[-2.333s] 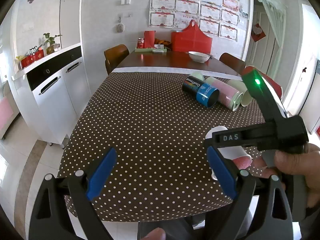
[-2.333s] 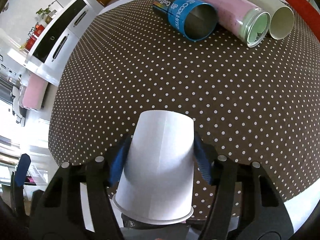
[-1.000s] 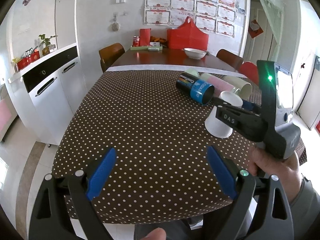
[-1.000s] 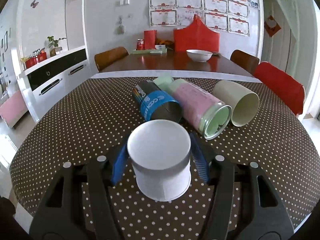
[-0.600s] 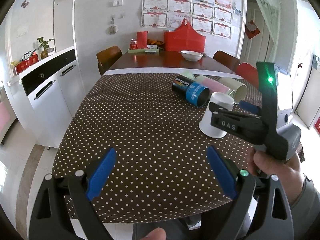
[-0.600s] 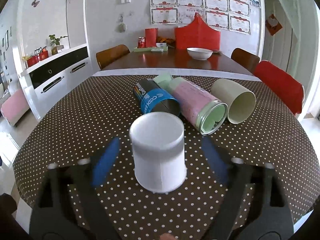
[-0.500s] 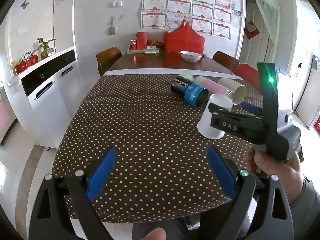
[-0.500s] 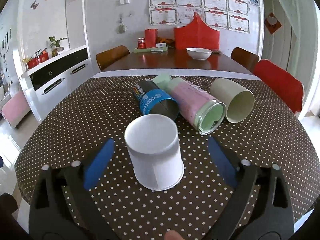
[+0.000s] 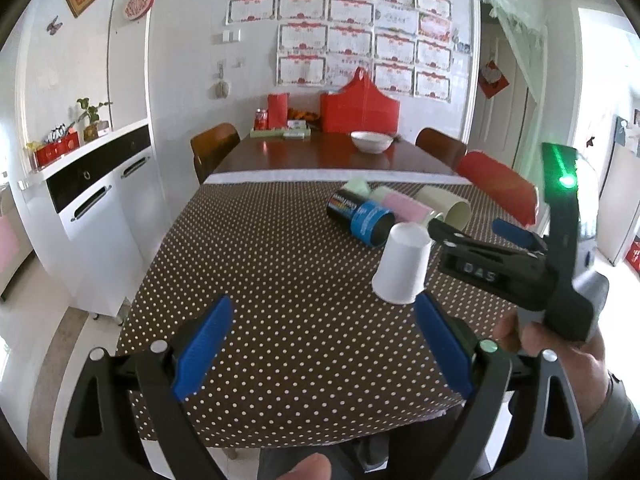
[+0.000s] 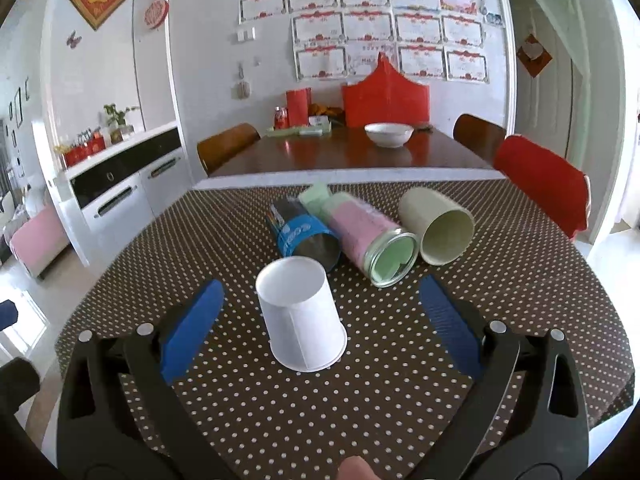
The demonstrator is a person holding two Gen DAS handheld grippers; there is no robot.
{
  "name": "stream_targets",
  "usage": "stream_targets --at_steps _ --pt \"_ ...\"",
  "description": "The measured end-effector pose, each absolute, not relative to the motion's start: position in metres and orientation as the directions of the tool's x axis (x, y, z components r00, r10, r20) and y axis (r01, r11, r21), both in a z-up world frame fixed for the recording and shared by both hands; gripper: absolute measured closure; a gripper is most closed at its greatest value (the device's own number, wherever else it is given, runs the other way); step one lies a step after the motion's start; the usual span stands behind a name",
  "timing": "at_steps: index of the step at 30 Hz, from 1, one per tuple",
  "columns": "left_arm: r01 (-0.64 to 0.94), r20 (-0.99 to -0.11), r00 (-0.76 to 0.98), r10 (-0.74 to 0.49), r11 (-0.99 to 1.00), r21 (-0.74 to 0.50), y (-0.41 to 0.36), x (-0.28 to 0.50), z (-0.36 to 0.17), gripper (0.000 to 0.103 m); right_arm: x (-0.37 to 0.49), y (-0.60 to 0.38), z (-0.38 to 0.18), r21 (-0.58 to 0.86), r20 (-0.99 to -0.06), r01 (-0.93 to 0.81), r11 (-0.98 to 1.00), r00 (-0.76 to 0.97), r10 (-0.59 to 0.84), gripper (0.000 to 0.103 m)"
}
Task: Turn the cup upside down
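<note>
Right gripper (image 10: 320, 320): jaws spread wide, 2 blue pads (image 10: 192, 326) well apart, gripping nothing.
Right hand (image 9: 560, 356): wrapped around the black handle, seen at the right edge of the left wrist view.
Left gripper (image 9: 320, 348): jaws equally wide, blue pads (image 9: 202, 350) apart, nothing between, held level and low.
</note>
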State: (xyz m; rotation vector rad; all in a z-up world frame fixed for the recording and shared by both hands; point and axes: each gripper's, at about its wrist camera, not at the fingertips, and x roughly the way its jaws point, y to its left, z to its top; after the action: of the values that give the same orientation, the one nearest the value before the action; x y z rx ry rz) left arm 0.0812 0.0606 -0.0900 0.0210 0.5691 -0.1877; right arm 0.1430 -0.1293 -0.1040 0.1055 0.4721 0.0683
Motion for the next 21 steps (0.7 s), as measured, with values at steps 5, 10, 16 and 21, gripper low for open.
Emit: stream_targets --at_steps 5,10,16,21 --pt "0.182 -0.504 0.847 -0.168 0.983 -0.021 0.056 0.070 -0.073 0.012 0.115 -0.139 -0.079 0.124 -0.402 -0.049 0.991 0.911 0.095 0.006" --pt "0.189 -0.462 0.869 -0.175 0.982 -0.017 0.048 0.058 -0.057 0.012 0.083 -0.149 -0.052 0.135 -0.373 -0.036 0.990 0.924 0.084 0.006" --pt "0.176 -0.410 0.897 -0.166 0.984 -0.013 0.043 0.044 -0.038 0.012 0.050 -0.154 -0.028 0.137 -0.357 -0.030 0.990 0.931 0.078 0.006" --pt "0.161 -0.375 0.914 -0.157 0.987 -0.021 0.046 0.033 -0.029 0.012 0.025 -0.153 -0.015 0.133 -0.329 -0.023 0.991 0.942 0.066 0.006"
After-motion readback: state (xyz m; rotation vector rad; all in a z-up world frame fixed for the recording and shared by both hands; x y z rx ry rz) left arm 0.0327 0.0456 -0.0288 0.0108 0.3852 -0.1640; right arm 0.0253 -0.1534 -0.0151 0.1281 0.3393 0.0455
